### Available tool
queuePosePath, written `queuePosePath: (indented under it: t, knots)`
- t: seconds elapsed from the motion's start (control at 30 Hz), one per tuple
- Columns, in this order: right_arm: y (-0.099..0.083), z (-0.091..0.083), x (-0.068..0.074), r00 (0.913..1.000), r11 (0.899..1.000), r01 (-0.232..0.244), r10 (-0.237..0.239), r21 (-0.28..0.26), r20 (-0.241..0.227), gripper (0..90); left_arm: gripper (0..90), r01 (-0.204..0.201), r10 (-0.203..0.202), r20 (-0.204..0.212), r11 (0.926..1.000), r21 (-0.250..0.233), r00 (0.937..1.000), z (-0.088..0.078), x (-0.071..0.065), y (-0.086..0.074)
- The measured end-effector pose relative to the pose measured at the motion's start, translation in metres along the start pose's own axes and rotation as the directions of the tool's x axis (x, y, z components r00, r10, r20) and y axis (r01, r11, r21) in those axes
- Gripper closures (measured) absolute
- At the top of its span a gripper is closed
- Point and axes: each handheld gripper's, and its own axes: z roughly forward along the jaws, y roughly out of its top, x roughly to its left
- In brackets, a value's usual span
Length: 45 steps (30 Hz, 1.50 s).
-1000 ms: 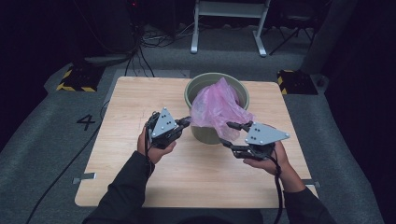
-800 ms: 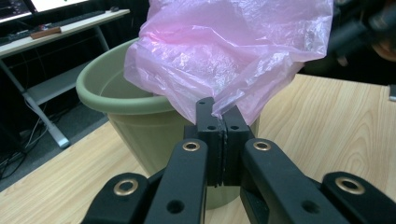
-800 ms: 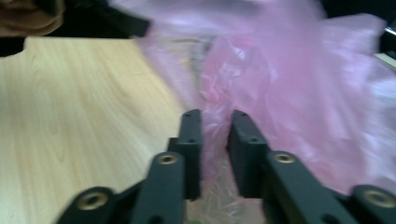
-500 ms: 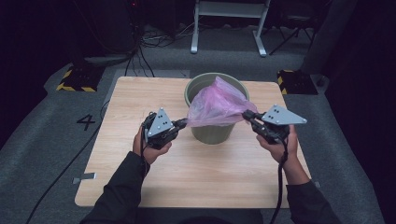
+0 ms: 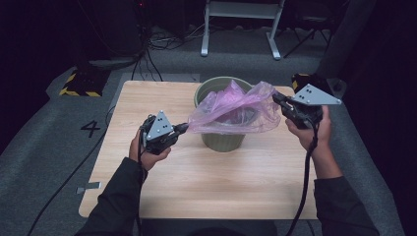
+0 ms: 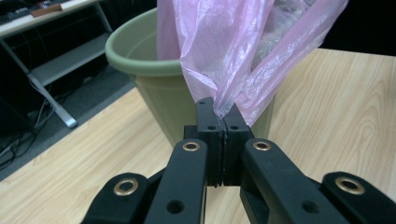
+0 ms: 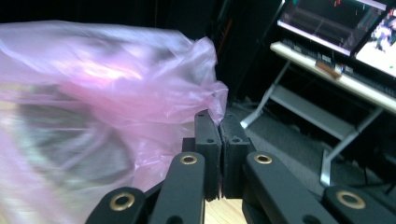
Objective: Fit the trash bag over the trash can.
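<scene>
My left gripper point(image 5: 183, 129) pinches one edge of the thin pink plastic bag point(image 5: 235, 110), stretched over the round olive-green plastic bin point(image 5: 221, 140) on the pale wooden table point(image 5: 196, 182); my right gripper point(image 5: 278, 100), its jaws just closed, clamps the opposite edge. The mouth is spread, not yet fitted over the rim.

A big dark number 4 point(image 5: 91, 129) is painted on the grey floor point(image 5: 49, 147), just left of the table point(image 5: 196, 182). The screens far off have marks too small to read.
</scene>
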Motion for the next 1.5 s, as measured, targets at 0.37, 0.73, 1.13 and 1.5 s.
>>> queuePosePath:
  t: [0.37,0.73,1.13,1.5]
  knots:
    - [-0.032,0.045,-0.032,0.9882,0.98,-0.153,0.152,0.131,0.02,88.5,88.9,0.057,-0.059,0.048,0.997,0.053,0.9971,0.008,0.015,-0.023]
    - [-0.048,0.041,-0.029,0.9743,0.972,-0.2,0.211,0.12,-0.08,87.5,43.1,0.079,-0.081,0.09,0.9963,0.034,0.9927,0.006,0.005,-0.031]
    - [-0.035,0.03,-0.025,0.9874,0.987,-0.149,0.152,0.063,-0.044,73.9,22.7,0.045,-0.034,0.092,0.9915,-0.122,0.9952,-0.026,-0.003,0.031]
    - [-0.029,0.012,-0.021,0.9937,0.994,-0.111,0.111,0.019,0.01,25.3,28.0,0.007,-0.007,0.035,1.0,0.0,0.9994,0.029,-0.001,0.071]
